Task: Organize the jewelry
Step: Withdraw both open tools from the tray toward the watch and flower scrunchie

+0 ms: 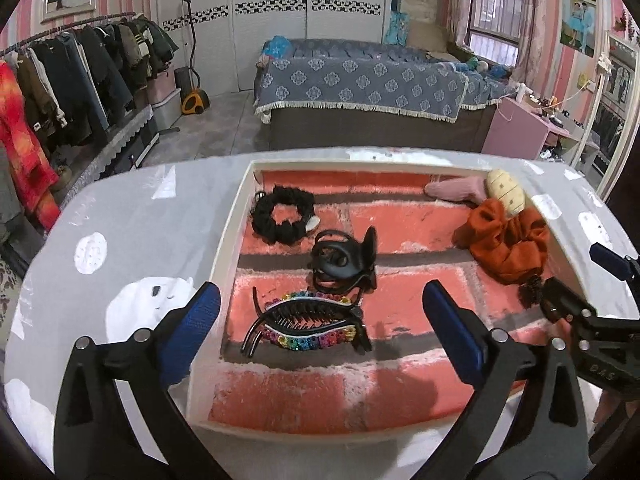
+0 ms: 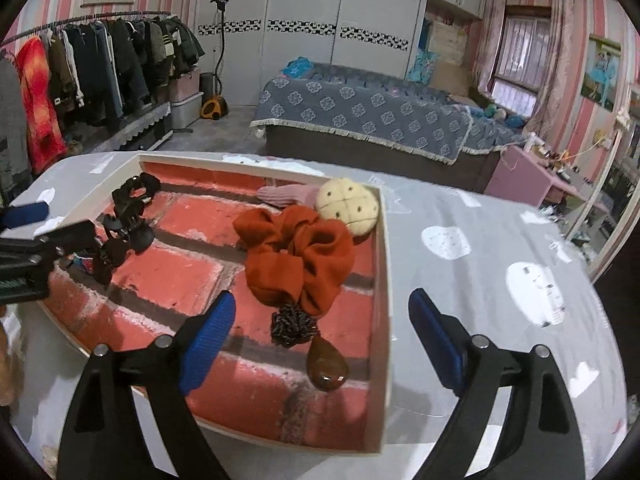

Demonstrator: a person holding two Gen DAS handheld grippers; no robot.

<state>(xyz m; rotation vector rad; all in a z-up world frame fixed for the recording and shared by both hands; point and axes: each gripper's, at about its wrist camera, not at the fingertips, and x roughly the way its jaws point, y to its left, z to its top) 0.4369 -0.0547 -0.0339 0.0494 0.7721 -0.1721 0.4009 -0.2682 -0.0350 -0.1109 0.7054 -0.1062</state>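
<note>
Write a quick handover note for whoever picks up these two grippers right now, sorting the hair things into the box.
Left gripper: open, empty, over the rainbow hair claw.
Right gripper: open, empty, over the orange scrunchie with its brown pendant.
All inside the box: black scrunchie at the far left corner, black claw clip mid-box, pink and yellow plush clip at the far right corner.
Done: every piece in view is in the box.
Left: maybe tidying; no loose pieces show on the table.

Glossy plastic claw clip [image 1: 344,264] — matt cloth orange scrunchie [image 2: 298,258].
</note>
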